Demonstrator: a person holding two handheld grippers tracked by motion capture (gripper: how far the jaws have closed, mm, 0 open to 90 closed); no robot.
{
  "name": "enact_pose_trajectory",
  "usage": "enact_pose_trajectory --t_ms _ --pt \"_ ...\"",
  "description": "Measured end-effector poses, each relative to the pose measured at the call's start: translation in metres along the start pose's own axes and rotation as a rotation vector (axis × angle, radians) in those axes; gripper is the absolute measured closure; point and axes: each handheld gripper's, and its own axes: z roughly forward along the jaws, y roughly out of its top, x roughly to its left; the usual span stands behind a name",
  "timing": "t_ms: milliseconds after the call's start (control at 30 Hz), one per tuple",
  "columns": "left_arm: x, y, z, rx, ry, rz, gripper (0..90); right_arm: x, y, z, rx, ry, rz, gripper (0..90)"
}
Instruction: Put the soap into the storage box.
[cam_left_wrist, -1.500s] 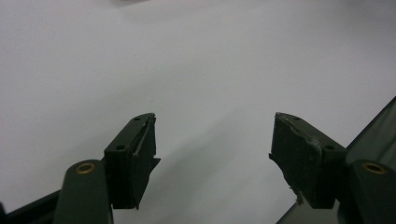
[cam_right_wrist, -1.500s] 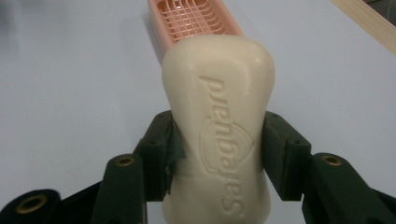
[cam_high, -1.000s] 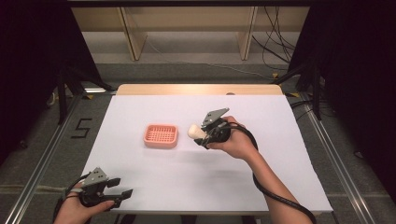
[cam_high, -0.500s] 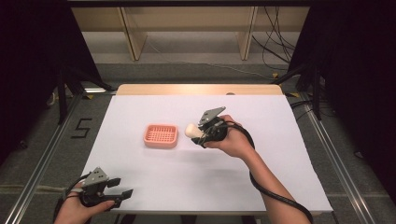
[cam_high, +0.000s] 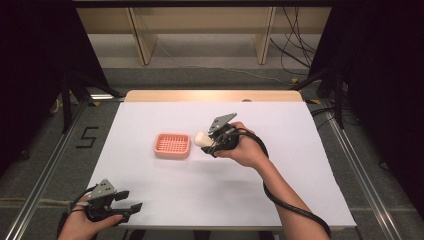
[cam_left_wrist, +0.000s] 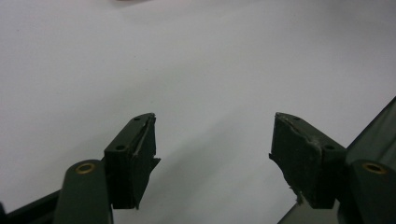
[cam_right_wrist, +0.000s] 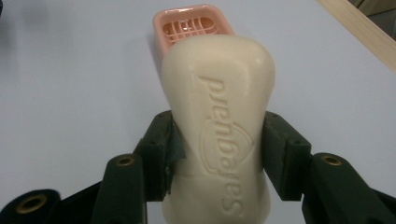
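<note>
Cream-coloured and waisted, a bar of soap (cam_right_wrist: 219, 126) sits clamped between the jaws of the right gripper (cam_high: 212, 143), its embossed lettering facing the right gripper view's camera. In the high view the soap (cam_high: 202, 139) pokes out of the jaws toward a pink slatted soap dish (cam_high: 172, 145) — just beside it, raised off the white table (cam_high: 280, 150), not yet over the dish. From the right gripper view the dish (cam_right_wrist: 192, 24) lies directly beyond the bar's far end. Well apart, at the table's near left corner, the left gripper (cam_high: 125, 201) is held low in the person's left hand (cam_high: 82, 227), its jaws spread wide with nothing between them — bare white tabletop (cam_left_wrist: 210, 84) beneath.
</note>
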Motion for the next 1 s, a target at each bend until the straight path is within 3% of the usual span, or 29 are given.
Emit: enact_pose_trajectory --t_ms 1000 --pt "0.000 0.001 0.000 -0.013 -0.006 0.001 30.7 0.003 0.010 0.014 0.009 0.020 -0.013 50.5"
